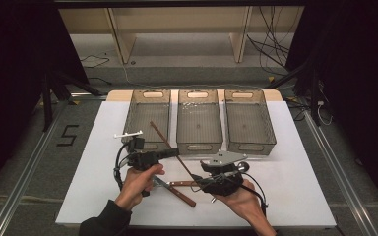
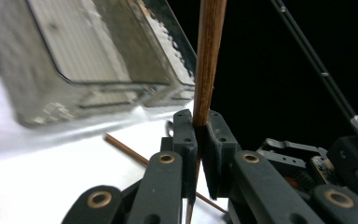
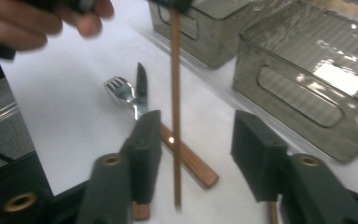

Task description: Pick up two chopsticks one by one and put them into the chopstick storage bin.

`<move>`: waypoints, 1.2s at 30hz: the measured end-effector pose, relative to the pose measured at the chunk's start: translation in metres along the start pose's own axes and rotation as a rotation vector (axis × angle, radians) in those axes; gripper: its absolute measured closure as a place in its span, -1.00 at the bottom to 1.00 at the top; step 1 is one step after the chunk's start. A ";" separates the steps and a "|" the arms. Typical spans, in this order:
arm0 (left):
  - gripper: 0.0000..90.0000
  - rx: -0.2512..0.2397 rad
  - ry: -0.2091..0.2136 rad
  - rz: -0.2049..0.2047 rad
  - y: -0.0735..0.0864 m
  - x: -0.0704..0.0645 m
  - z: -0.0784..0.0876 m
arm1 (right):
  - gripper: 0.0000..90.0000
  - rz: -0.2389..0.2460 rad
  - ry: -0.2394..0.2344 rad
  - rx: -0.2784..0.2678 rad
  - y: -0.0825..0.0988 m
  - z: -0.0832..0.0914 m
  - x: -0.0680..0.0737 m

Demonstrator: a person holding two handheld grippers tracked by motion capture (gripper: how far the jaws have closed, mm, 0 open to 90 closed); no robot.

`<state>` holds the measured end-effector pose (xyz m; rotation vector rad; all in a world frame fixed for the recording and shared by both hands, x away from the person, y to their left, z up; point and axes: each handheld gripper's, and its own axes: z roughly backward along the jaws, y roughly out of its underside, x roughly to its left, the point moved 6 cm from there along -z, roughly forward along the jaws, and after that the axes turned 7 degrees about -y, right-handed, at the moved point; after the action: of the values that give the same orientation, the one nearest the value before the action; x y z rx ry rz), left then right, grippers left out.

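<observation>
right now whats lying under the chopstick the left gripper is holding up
Under the chopstick lie a wood-handled knife and a fork on the white table. The right gripper hides the handle ends.

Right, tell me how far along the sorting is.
Nothing is binned yet: all three bins look empty. In hand: the left gripper is shut on one chopstick, while the right gripper stands open beside it. Left on the table: a second chopstick, knife, fork.
</observation>
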<state>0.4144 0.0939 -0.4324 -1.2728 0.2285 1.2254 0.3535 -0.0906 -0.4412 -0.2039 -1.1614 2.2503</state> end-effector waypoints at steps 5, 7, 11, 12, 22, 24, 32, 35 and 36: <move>0.87 -0.017 -0.049 -0.039 -0.019 0.007 0.014 | -0.08 -0.027 0.018 0.009 0.012 0.007 -0.010; 0.87 -0.018 -0.061 -0.042 -0.026 0.010 0.018 | -0.13 -0.040 0.027 0.015 0.017 0.009 -0.015; 0.87 -0.020 -0.092 -0.064 -0.039 0.014 0.025 | -0.26 -0.060 0.026 0.035 0.028 0.014 -0.021; 0.87 -0.020 -0.092 -0.064 -0.039 0.014 0.025 | -0.28 -0.064 0.027 0.036 0.030 0.015 -0.022; 0.87 -0.019 -0.158 -0.089 -0.080 0.022 0.039 | -0.40 -0.122 0.038 0.068 0.050 0.028 -0.035; 0.87 -0.018 -0.174 -0.102 -0.088 0.022 0.043 | -0.40 -0.135 0.033 0.067 0.054 0.030 -0.036; 0.87 -0.026 -0.218 -0.108 -0.114 0.027 0.049 | -0.44 -0.151 0.042 0.055 0.058 0.035 -0.037; 0.87 -0.034 -0.225 -0.099 -0.121 0.030 0.050 | -0.45 -0.152 0.043 0.054 0.060 0.036 -0.037; 0.87 -0.038 -0.228 -0.097 -0.124 0.032 0.050 | -0.45 -0.155 0.043 0.056 0.061 0.036 -0.037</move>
<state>0.5005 0.1757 -0.3635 -1.1515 -0.0216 1.2838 0.3433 -0.1638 -0.4717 -0.1352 -1.0538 2.1294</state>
